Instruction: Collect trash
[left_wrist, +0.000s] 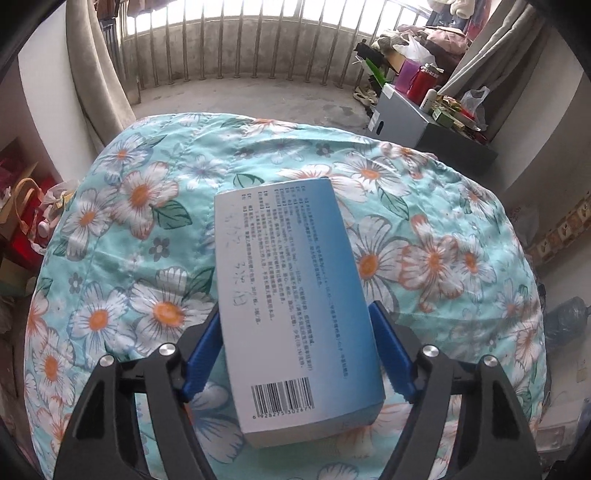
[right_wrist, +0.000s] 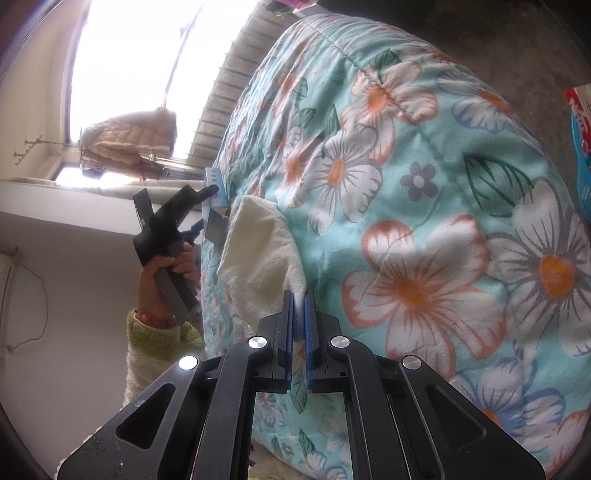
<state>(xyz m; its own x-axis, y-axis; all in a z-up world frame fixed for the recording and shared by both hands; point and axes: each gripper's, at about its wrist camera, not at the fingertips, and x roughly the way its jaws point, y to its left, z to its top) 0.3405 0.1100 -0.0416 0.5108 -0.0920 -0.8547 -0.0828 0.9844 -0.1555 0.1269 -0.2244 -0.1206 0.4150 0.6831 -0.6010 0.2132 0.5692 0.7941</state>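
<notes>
In the left wrist view, my left gripper (left_wrist: 295, 321) is shut on a white and blue cardboard box (left_wrist: 291, 280) with printed text and a barcode, held just above the floral quilt (left_wrist: 122, 229). The right wrist view is rolled sideways. There my right gripper (right_wrist: 298, 299) is shut on the edge of a crumpled white tissue (right_wrist: 258, 254) that lies on the floral quilt (right_wrist: 424, 221). The left gripper (right_wrist: 207, 210) with the box (right_wrist: 215, 205) shows beyond it, held by a hand.
A grey box (left_wrist: 402, 114) with bottles and clutter stands on the balcony floor at the back right. Railing bars (left_wrist: 236, 48) close the balcony. Bags and red boxes (left_wrist: 22, 218) sit at the left. A red and white packet (right_wrist: 581, 110) lies at the right edge.
</notes>
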